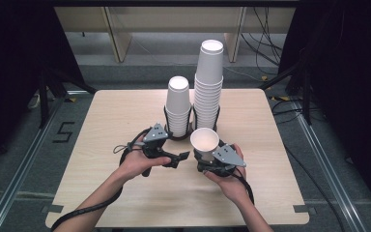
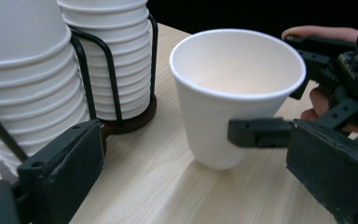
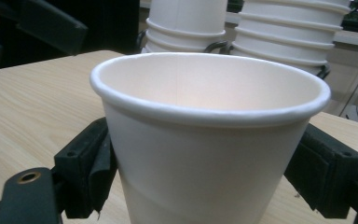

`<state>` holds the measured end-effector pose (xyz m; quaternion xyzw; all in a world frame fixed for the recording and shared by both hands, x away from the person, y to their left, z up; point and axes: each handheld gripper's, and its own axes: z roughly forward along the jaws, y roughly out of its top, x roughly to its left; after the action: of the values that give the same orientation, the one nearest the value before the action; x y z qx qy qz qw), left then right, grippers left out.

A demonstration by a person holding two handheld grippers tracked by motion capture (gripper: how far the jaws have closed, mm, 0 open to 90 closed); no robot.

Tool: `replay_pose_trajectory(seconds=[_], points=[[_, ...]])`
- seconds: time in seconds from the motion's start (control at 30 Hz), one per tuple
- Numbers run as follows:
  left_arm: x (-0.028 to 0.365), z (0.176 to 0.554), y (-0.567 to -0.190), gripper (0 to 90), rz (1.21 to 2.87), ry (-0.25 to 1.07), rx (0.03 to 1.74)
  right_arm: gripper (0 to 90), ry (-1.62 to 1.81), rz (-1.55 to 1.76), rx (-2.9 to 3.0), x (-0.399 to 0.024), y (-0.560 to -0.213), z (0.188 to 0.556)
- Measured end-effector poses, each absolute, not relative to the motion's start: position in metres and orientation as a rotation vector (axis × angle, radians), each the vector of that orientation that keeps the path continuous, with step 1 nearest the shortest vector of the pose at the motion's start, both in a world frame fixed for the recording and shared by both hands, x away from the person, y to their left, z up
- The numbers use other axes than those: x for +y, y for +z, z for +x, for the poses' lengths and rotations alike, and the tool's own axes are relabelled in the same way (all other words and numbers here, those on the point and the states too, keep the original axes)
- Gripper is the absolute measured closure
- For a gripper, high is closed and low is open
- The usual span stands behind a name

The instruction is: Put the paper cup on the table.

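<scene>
My right gripper (image 1: pixel 204 155) is shut on a single white paper cup (image 1: pixel 204 139), held upright near the table's middle with its mouth open upward. In the right gripper view the two black jaws press on either side of the cup (image 3: pixel 209 140). My left gripper (image 1: pixel 181 157) lies just left of the cup, pointing at it, open and holding nothing. In the left gripper view the cup (image 2: pixel 233 93) stands ahead of its wide-apart jaws, with its base close to the tabletop. One finger (image 2: pixel 256 133) of the right gripper lies against the cup's side.
Two stacks of white cups stand in black wire holders behind the grippers: a short stack (image 1: pixel 178 106) and a taller stack (image 1: pixel 208 82) to its right. The wooden table (image 1: pixel 101 145) has bare room left, right and in front. Cables lie on the floor behind.
</scene>
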<state>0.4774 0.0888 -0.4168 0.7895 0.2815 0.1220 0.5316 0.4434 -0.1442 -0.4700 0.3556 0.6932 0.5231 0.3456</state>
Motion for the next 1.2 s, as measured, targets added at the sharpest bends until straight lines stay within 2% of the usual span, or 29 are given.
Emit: replay_pose_trajectory(seconds=[0.53, 1.2], points=[[0.069, 0.481, -0.413, 0.0, 1.915, 0.243, 0.625, 17.2, 1.332, 0.915, 1.797, -0.14, -0.475, 0.439], [0.045, 0.489, -0.415, 0.0, 1.968, 0.221, 0.587, 17.1, 1.333, 0.874, 1.817, -0.133, -0.477, 0.437]])
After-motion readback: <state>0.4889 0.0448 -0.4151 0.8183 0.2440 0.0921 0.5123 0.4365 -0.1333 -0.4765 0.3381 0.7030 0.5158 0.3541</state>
